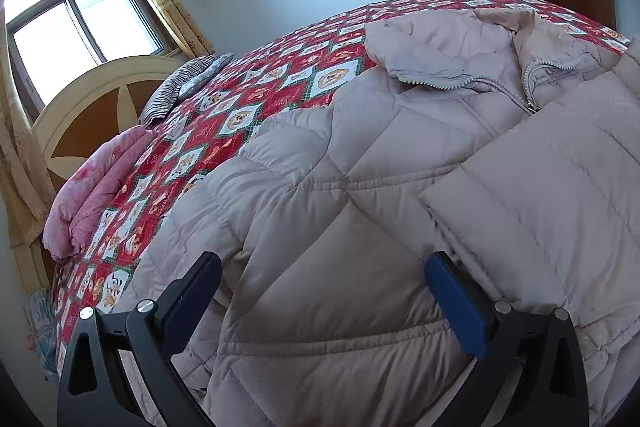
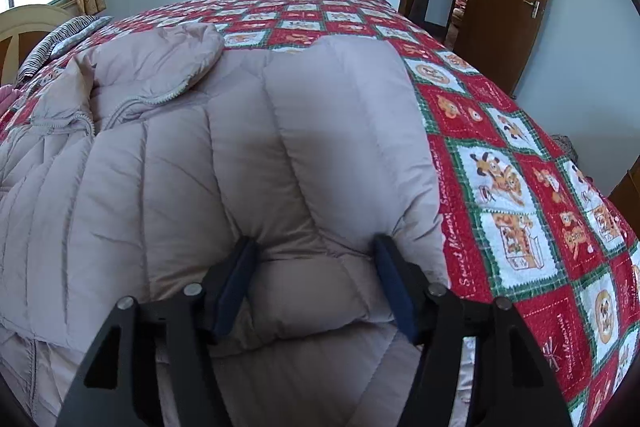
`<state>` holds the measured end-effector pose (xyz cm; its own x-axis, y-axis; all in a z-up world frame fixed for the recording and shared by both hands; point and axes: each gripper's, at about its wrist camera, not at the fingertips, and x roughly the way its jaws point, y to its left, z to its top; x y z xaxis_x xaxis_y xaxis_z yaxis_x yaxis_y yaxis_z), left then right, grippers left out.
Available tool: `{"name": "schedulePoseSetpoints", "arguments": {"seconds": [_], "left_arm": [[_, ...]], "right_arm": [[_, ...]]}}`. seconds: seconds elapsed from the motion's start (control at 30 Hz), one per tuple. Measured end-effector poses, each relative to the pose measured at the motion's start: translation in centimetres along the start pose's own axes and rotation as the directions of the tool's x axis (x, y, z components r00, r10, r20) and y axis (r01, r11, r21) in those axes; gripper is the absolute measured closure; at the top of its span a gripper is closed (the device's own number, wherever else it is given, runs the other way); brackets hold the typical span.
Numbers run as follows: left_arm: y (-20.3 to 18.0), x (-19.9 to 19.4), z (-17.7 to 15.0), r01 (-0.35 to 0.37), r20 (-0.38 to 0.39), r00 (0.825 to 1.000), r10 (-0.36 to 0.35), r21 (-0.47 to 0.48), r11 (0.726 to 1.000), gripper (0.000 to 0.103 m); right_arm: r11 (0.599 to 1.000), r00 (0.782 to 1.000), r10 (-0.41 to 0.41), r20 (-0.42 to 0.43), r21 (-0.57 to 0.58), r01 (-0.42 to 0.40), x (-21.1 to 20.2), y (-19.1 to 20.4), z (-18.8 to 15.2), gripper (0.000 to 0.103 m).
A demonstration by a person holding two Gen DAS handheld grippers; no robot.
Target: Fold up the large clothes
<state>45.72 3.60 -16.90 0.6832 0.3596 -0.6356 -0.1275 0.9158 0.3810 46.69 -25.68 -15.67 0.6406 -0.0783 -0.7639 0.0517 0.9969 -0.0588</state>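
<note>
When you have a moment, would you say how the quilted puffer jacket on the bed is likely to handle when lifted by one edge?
The puffer jacket looks floppy: its folded sleeve drapes flat, so it will probably sag. Puffy quilting suggests it is light for its bulk. The smooth shell may slip on the bedspread.

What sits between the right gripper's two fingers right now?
A puffy fold of the jacket bulges between the right gripper fingers, seen in the right wrist view.

Patchwork-covered bed (image 2: 500,155) bears puffer coat (image 2: 240,147), pillows (image 1: 180,87).
</note>
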Motion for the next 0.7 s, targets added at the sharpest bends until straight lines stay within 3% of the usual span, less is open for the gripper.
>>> {"name": "schedulePoseSetpoints", "arguments": {"seconds": [0.1, 0.27, 0.3, 0.43, 0.5, 0.7], "left_arm": [[0.1, 0.3, -0.2, 0.017, -0.006, 1.000, -0.017, -0.018, 1.000, 0.001], [0.2, 1.1, 0.1, 0.056, -0.043, 0.997, -0.058, -0.056, 0.997, 0.001], [0.2, 1.3, 0.1, 0.061, -0.050, 0.997, -0.065, -0.062, 0.996, 0.001], [0.4, 1.8, 0.2, 0.094, -0.068, 0.993, -0.101, -0.092, 0.991, 0.001], [0.4, 1.9, 0.2, 0.102, -0.070, 0.991, -0.110, -0.099, 0.990, 0.001], [0.1, 1.9, 0.2, 0.093, -0.069, 0.993, -0.100, -0.098, 0.991, 0.001]], "right_arm": [[1.000, 1.000, -0.022, -0.014, -0.022, 0.022, -1.5, -0.7, -0.1, 0.037], [0.996, 0.989, -0.042, 0.139, 0.081, 0.031, -4.1, -1.5, 1.8, 0.035], [0.996, 0.989, -0.037, 0.146, 0.089, 0.024, -3.6, -1.5, 2.3, 0.029], [0.995, 0.995, -0.080, 0.061, 0.064, 0.076, 1.3, -1.4, 3.0, 0.027], [0.995, 0.998, -0.059, 0.015, 0.085, 0.058, 2.9, -1.9, 2.5, 0.026], [0.993, 0.996, -0.080, 0.032, 0.090, 0.077, 1.2, -1.9, 2.4, 0.025]]}}
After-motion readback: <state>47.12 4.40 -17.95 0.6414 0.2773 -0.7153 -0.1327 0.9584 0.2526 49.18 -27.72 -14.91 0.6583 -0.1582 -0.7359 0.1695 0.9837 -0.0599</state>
